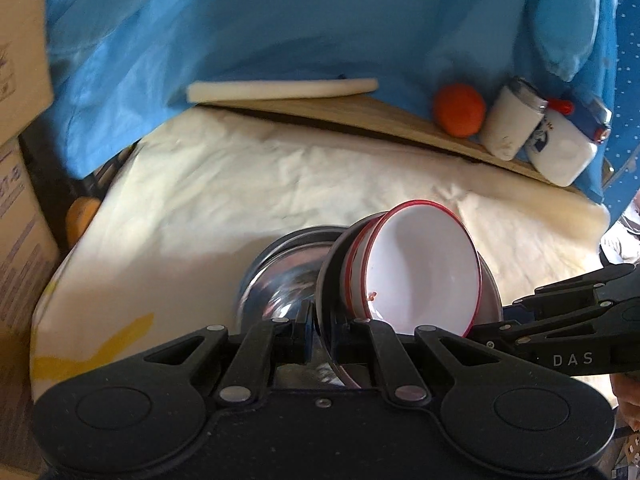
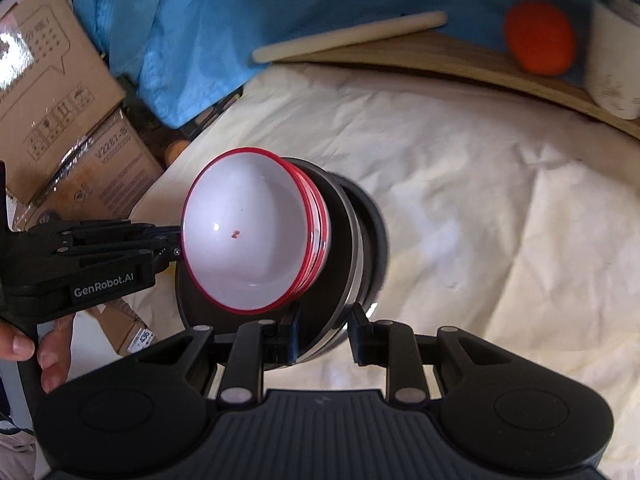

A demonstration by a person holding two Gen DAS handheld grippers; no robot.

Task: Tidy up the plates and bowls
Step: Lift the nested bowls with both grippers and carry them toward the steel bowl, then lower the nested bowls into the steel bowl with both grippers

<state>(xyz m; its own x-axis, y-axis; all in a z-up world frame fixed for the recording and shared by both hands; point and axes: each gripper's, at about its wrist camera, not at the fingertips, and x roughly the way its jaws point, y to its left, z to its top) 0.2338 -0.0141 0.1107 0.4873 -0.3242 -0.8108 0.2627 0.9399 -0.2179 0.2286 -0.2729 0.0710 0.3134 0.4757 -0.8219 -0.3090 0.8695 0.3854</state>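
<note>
- Fingers of the left gripper [image 1: 322, 334] are pressed almost together, pinching the thin rim of a dark plate [image 1: 326, 280] that stands tilted on edge between them.
- Fingers of the right gripper [image 2: 325, 338] stand a little apart, clamped on the rims of the same stack: the dark plate [image 2: 320, 308] and a steel dish [image 2: 356, 240] behind it.
- White bowls with red rims [image 2: 256, 232] are nested together and lie against the face of the dark plate, tipped on their side with their open mouths toward the right wrist camera; a small red speck marks the inner bowl.
- In the left wrist view the bowls [image 1: 420, 272] sit just right of the fingers, with the shiny steel dish [image 1: 276, 280] on the other side of the plate.
- The whole stack hangs above a cream cloth [image 1: 240, 184], held from two sides.
- Farther out, an orange ball [image 1: 459, 110], a white roll [image 1: 512, 122] and a white bottle [image 1: 560, 148] rest on a wooden board [image 1: 360, 110] before a blue drape [image 1: 280, 20]; cardboard boxes [image 2: 60, 100] stand beside the cloth.
</note>
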